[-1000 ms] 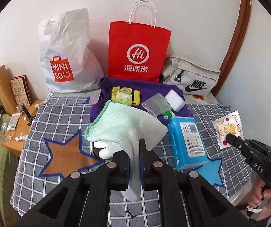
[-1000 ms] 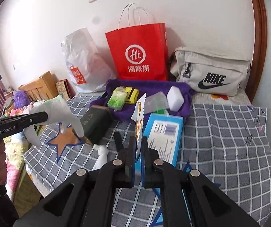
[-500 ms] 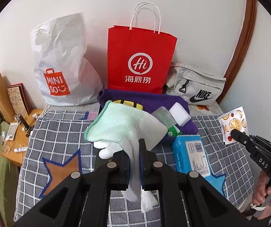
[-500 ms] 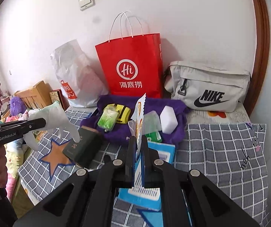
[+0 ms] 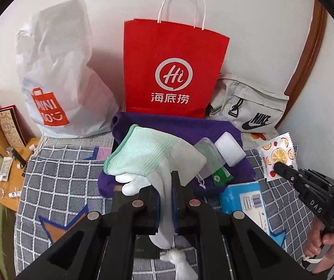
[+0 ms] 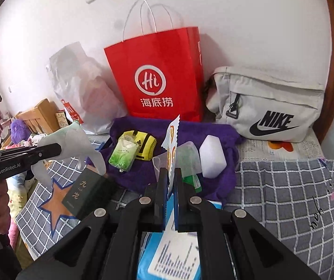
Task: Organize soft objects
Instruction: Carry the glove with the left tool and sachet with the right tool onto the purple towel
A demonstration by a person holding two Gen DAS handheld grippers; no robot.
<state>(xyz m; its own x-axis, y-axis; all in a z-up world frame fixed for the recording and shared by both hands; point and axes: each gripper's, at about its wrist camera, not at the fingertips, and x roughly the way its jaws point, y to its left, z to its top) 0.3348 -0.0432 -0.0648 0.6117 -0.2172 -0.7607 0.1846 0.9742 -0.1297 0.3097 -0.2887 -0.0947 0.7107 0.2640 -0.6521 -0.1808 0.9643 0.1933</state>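
- The left gripper [image 5: 165,186] is clenched on a glove [image 5: 152,154] with a mint cuff and white fingers, holding it in the air over the near edge of the purple cloth [image 5: 178,126].
- The right gripper [image 6: 171,182] is clenched on a thin sachet [image 6: 170,144] printed with orange slices; it stands upright between the pads, also above the cloth's near edge.
- A blue pack [image 6: 174,254] lies on the checked cover [image 6: 283,186], just nearer than the cloth.
- A dark green box [image 6: 85,191] sits left of the cloth, on an orange star [image 6: 54,206].
- On the cloth lie a green packet [image 6: 122,154], a yellow pouch [image 6: 147,145], a clear case [image 6: 188,156] and a white block [image 6: 212,156].
- Behind the cloth, a red bag [image 5: 174,70] stands against the wall, touching the cloth's far edge.
- A white plastic bag [image 5: 59,74] is left of the cloth and behind it; a grey bag [image 6: 269,107] is right of it and behind.
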